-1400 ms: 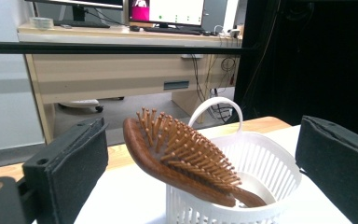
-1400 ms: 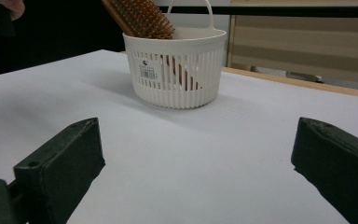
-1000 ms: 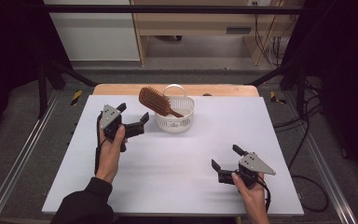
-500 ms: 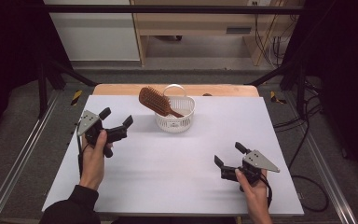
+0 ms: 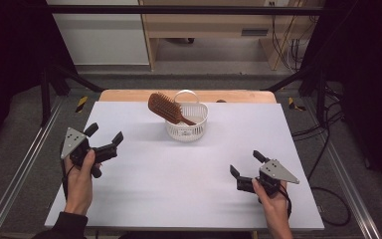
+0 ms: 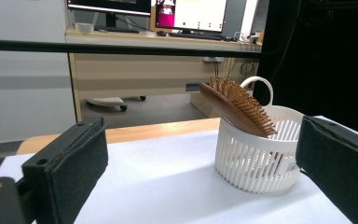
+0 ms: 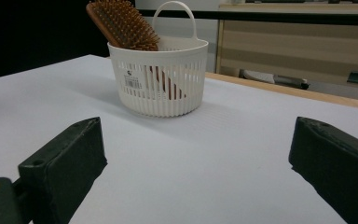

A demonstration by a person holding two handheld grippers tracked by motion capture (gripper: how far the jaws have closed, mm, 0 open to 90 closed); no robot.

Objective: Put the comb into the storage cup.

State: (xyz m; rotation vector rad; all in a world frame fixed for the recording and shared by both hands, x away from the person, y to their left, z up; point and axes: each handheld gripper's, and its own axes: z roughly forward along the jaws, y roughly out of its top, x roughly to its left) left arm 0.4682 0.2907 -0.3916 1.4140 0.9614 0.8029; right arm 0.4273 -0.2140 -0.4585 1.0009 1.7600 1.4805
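The basket (image 5: pixel 186 122) wall is hiding the hairbrush (image 5: pixel 165 107) handle's end; the basket label (image 7: pixel 131 83) is looking too small to read.

No text, brand or number can be made out anywhere. A small sticker (image 7: pixel 133 82) is seen on the wall of the white basket (image 7: pixel 177 93) in the right gripper view — barcode-like lines and a dark mark above them (too small to be read). The same sticker (image 6: pixel 290 166) is glimpsed low on the basket in the left gripper view, blurred. Two lit screens (image 6: pixel 191 13) are shown on the desk behind the table — their contents are not legible. Yellow-black hazard tape (image 5: pixel 81 103) is seen on the floor, without lettering.
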